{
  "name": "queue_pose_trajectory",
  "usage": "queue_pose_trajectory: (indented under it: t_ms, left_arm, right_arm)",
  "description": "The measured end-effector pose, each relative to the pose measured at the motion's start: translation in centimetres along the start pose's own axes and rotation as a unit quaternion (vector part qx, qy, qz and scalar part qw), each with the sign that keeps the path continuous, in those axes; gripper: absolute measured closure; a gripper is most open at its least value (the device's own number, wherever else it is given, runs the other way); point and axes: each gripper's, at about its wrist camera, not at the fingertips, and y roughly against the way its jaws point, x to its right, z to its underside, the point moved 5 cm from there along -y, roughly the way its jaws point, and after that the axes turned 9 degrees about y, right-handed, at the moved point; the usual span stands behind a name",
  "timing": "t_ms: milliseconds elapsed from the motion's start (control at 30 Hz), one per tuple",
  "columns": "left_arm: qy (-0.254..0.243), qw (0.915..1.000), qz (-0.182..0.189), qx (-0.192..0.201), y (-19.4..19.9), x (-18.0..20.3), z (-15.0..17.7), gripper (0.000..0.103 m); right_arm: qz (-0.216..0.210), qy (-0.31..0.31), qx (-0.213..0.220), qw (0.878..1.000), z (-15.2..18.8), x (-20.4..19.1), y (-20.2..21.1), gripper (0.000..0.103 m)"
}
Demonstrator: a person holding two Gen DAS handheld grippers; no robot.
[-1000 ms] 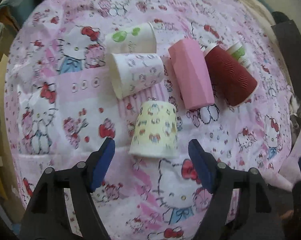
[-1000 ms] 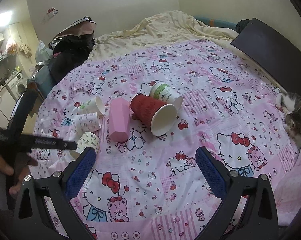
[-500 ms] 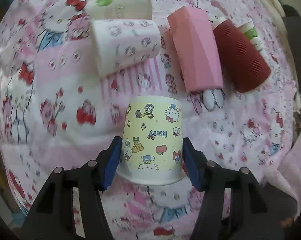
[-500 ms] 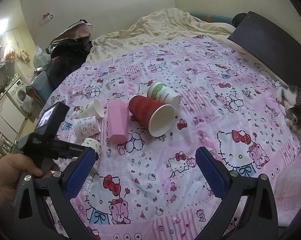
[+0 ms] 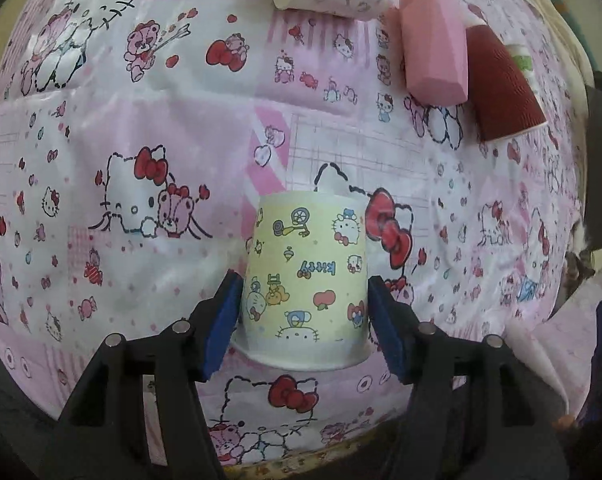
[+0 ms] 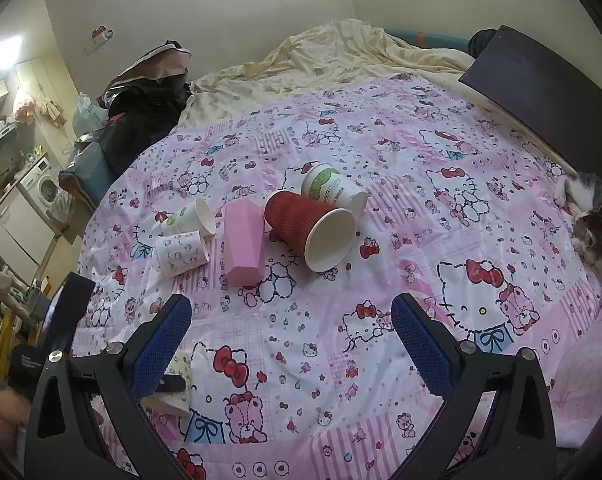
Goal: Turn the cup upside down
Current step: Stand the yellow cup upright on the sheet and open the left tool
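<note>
A yellow cartoon-print paper cup (image 5: 305, 280) sits between the blue pads of my left gripper (image 5: 303, 320), which is shut on it near its wide rim. The cup's narrow base points away from the camera over the pink Hello Kitty blanket (image 5: 141, 140). In the right wrist view the same cup (image 6: 177, 392) shows partly behind my left finger, near the blanket's front left. My right gripper (image 6: 291, 344) is open and empty above the blanket.
Several other cups lie on their sides further back: a white print cup (image 6: 181, 254), a green-dot cup (image 6: 193, 218), a pink faceted tumbler (image 6: 243, 246), a red cup (image 6: 309, 232), a green-label cup (image 6: 333, 190). A cat (image 6: 589, 216) lies at right.
My left gripper closed on the yellow cup, then carried it toward the blanket's near edge, away from the other cups. The right gripper stayed nearly still.
</note>
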Motion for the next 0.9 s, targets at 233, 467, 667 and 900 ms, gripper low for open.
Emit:
queue_pose_trajectory:
  t_ms: [233,467,667,900]
  left_arm:
    - [-0.011,0.9999,-0.005,0.007,-0.2,0.8,0.3,0.024]
    - [-0.019,0.9997,0.006,0.014,1.1,1.0,0.0,0.021]
    - [-0.027,0.9992,0.010,0.028,2.4,1.3,0.1,0.021]
    - [-0.033,0.9982,0.018,0.046,4.1,1.3,0.2,0.021]
  right_arm:
    - [0.002,-0.002,0.000,1.000,0.0,0.2,0.1,0.001]
    - [0.006,0.004,-0.003,1.000,0.1,0.0,0.0,0.001]
    - [0.005,0.003,-0.003,1.000,0.1,0.0,0.0,0.001]
    - [0.001,0.008,-0.006,1.000,0.3,-0.3,0.0,0.001]
